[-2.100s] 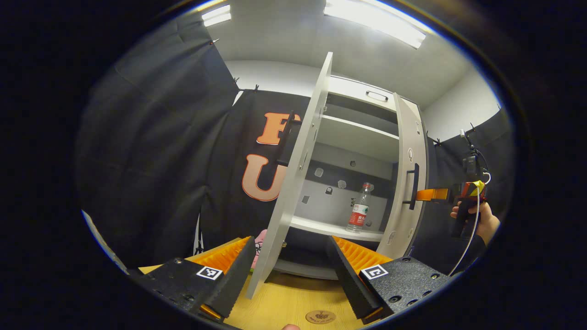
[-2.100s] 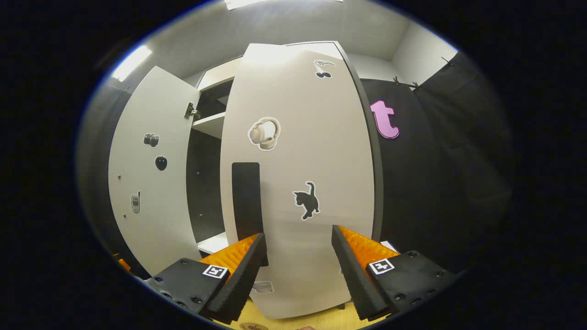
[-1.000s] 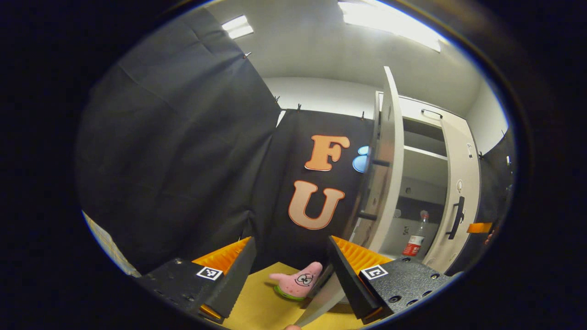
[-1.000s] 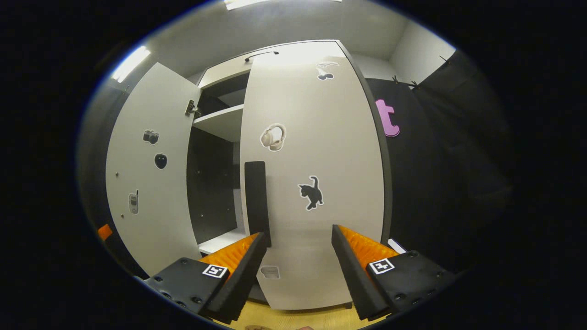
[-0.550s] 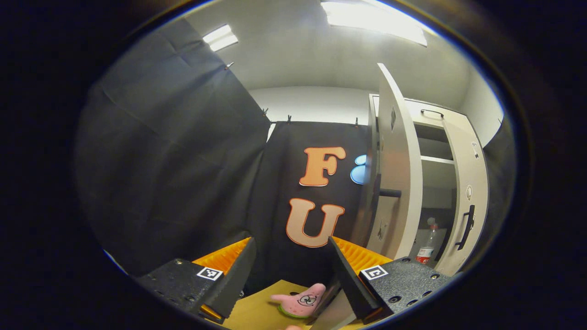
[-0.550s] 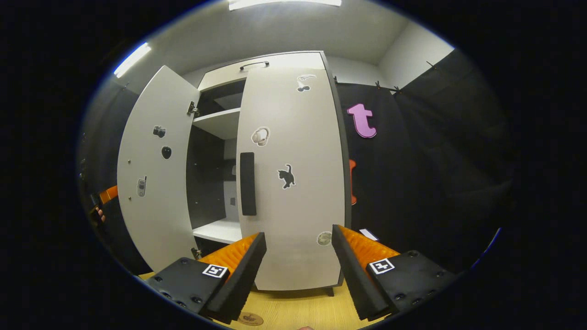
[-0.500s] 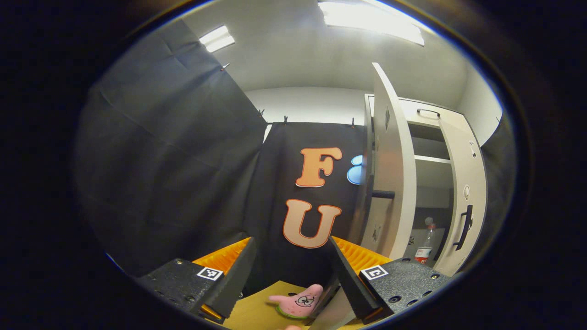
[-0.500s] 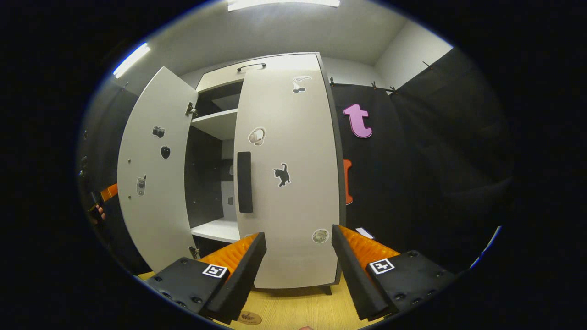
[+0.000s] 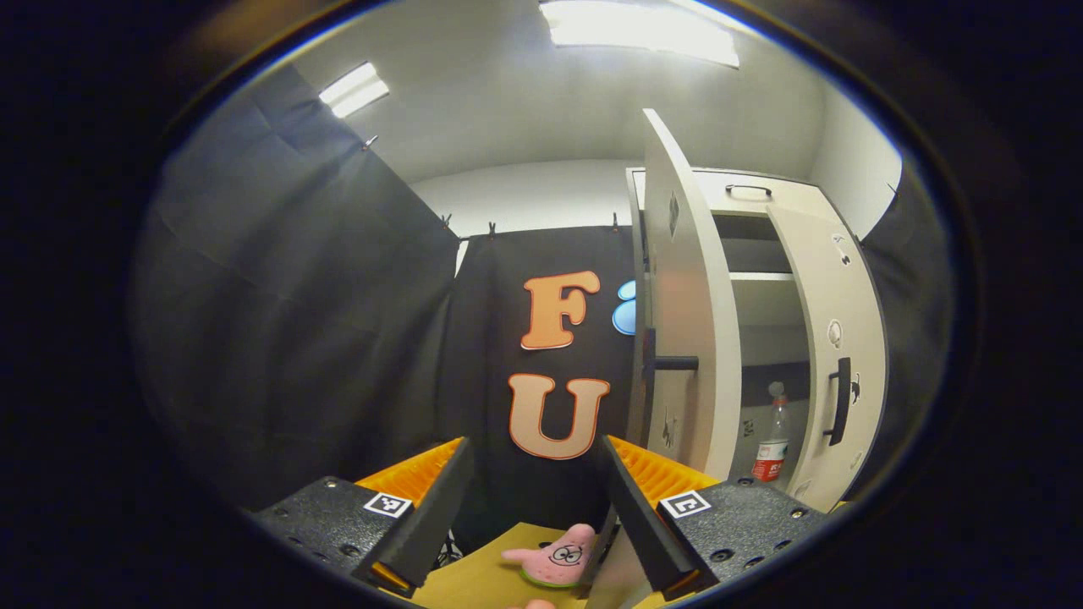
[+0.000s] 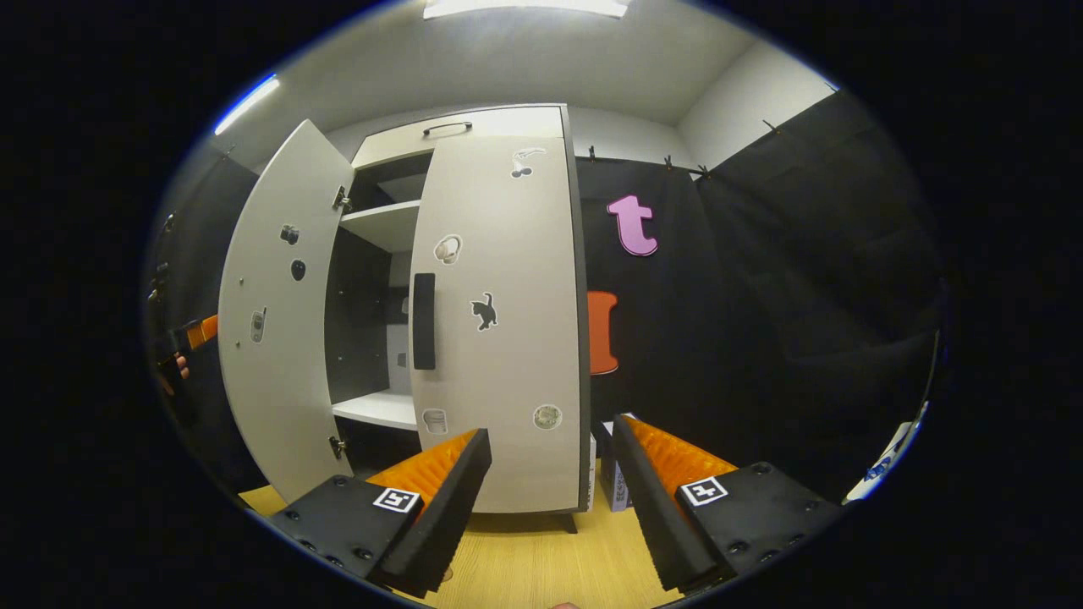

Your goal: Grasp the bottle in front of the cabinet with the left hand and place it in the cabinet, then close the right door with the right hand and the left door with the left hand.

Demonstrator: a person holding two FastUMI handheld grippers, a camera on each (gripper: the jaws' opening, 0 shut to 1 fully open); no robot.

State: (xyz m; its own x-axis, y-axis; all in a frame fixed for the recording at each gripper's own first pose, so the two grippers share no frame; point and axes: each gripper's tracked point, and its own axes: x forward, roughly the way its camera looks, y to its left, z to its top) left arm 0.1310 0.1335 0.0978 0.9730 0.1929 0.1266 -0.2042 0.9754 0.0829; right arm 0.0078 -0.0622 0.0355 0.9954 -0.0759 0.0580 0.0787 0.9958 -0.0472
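Bottle (image 9: 771, 443) seemingly on shelf (image 10: 377, 409)

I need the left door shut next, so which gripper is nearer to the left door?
Left. The left gripper sits just outside the open left door, beside its outer face. The right gripper hangs back in front of the right door.

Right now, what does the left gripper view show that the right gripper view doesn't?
The left gripper view has the bottle standing inside the cabinet and a pink starfish toy on the table. The right gripper view has the cat sticker on the right door, a small box beside the cabinet, and the left gripper, held in a hand, past the left door. Both show the cabinet, with its left door open and its right door closed or nearly so.
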